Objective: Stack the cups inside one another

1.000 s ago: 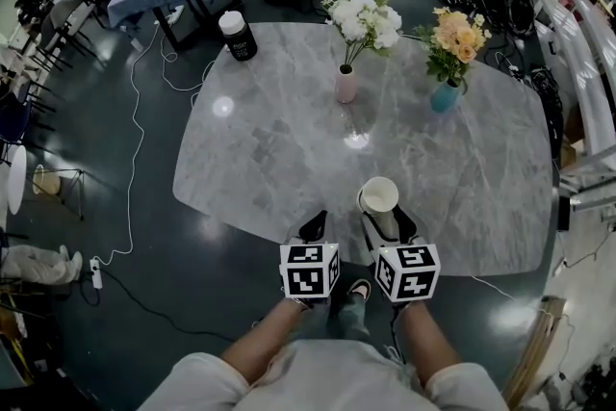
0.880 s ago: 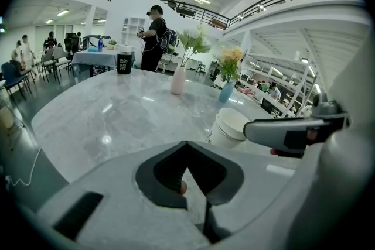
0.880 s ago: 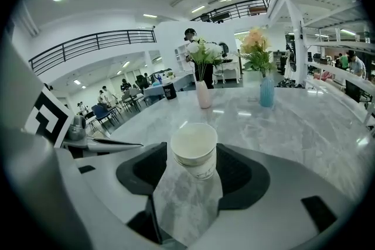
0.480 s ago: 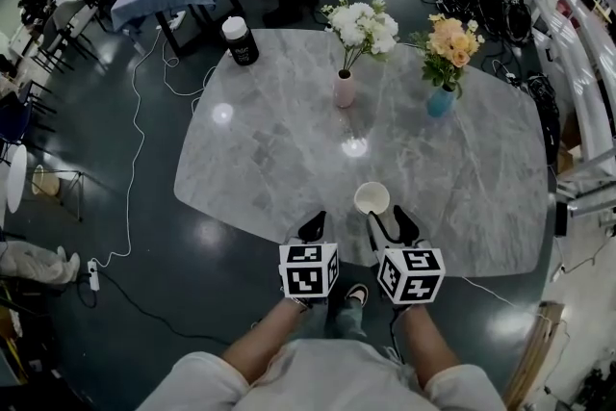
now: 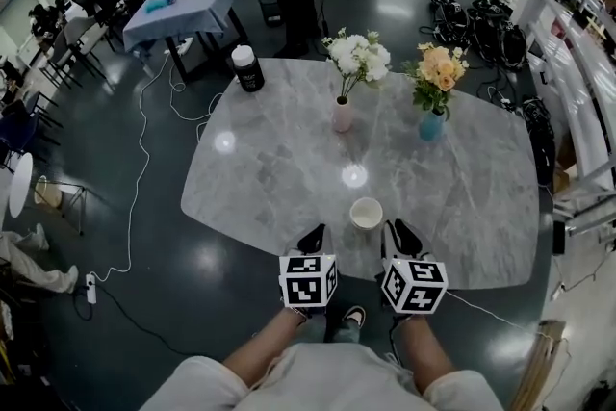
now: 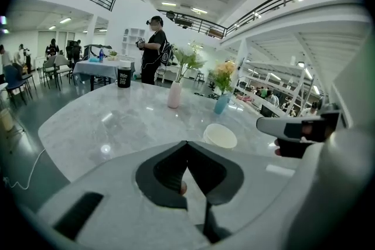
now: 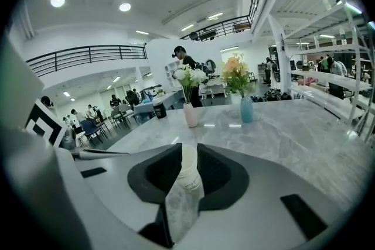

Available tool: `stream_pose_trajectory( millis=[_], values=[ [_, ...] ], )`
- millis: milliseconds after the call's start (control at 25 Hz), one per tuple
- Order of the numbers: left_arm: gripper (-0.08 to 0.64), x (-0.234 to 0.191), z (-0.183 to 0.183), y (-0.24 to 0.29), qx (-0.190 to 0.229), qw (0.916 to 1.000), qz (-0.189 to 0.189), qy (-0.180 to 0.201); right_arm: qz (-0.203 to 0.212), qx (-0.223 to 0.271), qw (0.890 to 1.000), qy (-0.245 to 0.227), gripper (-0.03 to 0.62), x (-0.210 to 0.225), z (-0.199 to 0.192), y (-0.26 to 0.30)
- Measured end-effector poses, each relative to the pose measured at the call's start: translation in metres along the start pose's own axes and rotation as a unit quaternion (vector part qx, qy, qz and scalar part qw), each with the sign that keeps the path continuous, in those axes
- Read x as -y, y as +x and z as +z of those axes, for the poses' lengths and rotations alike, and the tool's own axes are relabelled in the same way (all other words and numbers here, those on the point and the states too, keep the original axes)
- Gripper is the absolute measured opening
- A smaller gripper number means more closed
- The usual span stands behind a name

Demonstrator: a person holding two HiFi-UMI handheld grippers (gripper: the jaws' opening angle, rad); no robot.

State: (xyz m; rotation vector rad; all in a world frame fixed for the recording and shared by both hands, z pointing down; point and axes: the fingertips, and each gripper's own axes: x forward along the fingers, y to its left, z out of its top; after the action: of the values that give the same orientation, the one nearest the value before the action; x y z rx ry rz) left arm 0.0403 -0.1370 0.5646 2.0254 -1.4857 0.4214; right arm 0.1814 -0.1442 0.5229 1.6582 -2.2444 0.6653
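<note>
The grey marble table (image 5: 279,159) fills the middle of the head view. At its near edge the left gripper (image 5: 313,236) has its jaws pressed together, empty. The right gripper (image 5: 398,232) has just been closing to a narrow gap and grips nothing. The white paper cup (image 5: 366,213) stands upright on the table just ahead, between them.

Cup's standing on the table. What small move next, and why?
Probably draw the right gripper back, clear of the cup: it stands upright on the table, untouched, no other loose cup shows, and the right jaws have just been closing on nothing.
</note>
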Motion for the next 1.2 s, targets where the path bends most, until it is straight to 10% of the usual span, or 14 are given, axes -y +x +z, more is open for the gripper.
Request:
stream_pose_trajectory(
  millis=[1200],
  values=[
    [-0.005, 0.017, 0.010, -0.072, 0.062, 0.9964, 0.055, 0.018, 0.020, 0.015, 1.000, 0.015, 0.012, 0.020, -0.005, -0.059]
  ],
)
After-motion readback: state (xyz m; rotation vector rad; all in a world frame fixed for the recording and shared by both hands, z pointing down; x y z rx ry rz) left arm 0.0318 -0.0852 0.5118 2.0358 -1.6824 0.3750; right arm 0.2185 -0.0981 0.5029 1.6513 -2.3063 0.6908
